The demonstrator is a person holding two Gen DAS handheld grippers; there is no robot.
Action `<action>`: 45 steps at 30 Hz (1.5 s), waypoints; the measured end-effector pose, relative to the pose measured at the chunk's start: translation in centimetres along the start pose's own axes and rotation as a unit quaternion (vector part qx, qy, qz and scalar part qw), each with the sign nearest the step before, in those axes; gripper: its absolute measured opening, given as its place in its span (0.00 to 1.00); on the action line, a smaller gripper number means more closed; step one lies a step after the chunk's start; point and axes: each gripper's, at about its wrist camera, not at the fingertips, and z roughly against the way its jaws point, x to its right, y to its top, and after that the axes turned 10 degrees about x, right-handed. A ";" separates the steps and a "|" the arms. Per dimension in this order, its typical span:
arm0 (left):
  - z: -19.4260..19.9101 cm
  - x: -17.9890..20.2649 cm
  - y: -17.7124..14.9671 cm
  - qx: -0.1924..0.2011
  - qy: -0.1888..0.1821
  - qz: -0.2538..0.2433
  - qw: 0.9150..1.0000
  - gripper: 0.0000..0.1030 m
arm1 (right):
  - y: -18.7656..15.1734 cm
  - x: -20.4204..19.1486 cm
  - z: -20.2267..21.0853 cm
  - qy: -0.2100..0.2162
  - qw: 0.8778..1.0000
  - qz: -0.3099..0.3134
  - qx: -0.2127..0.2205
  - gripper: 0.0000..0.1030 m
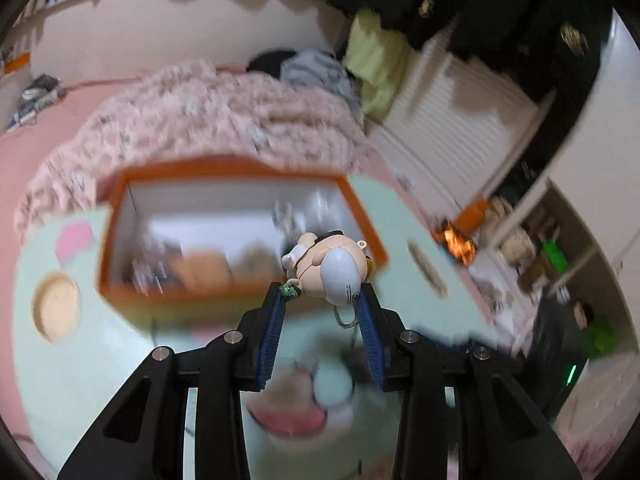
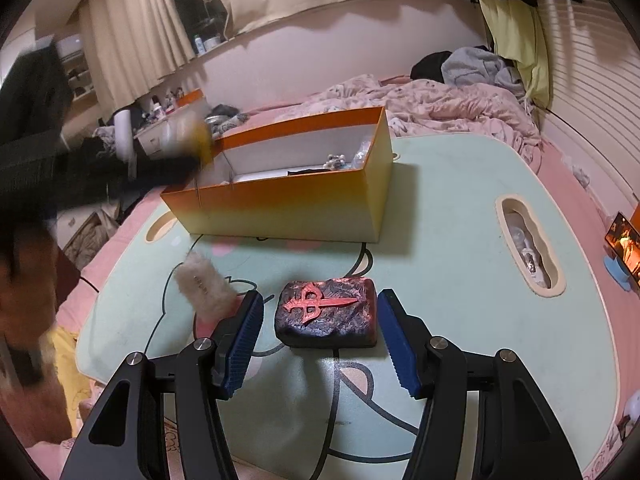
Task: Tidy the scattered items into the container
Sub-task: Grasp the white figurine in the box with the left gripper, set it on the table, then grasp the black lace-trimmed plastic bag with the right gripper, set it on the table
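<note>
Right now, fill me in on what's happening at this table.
A person is tidying toys into the orange box. The left gripper holds a small figure just short of the box's near wall. The right gripper is open around a dark block lying on the table, not yet touching it. A furry piece lies beside it.

Left wrist view: angled down, close above the box (image 1: 240, 292), blurred. Right wrist view: angled down, low over the table (image 2: 460, 240), box (image 2: 288, 208) beyond. Shared: box, table, bed.
</note>
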 end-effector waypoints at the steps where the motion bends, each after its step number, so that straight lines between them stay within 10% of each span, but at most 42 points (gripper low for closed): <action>1: -0.6 0.0 -1.1 -0.009 -0.001 -0.001 1.000 0.37 | 0.0 0.0 0.0 0.000 1.000 0.000 0.000 0.57; 9: -3.0 -0.1 -4.2 -0.018 0.019 -0.009 1.000 0.39 | 0.0 0.3 0.0 0.000 1.000 -0.002 -0.003 0.57; 14: -1.2 0.3 -4.5 0.024 0.024 -0.014 0.999 0.67 | -0.1 0.3 0.0 0.000 1.000 -0.001 -0.003 0.57; 29: 3.4 -2.9 -8.4 0.081 0.076 0.040 0.993 0.71 | 0.2 0.5 0.2 -0.004 1.000 -0.005 -0.003 0.58; 35: 2.4 -2.0 -8.8 0.065 0.079 0.027 0.994 0.71 | 5.3 0.0 -0.2 0.034 0.999 -0.008 0.001 0.56; 45: 2.1 -1.1 -9.1 0.059 0.079 0.002 0.995 0.71 | 13.4 -2.0 -12.5 0.009 0.975 0.074 -0.208 0.41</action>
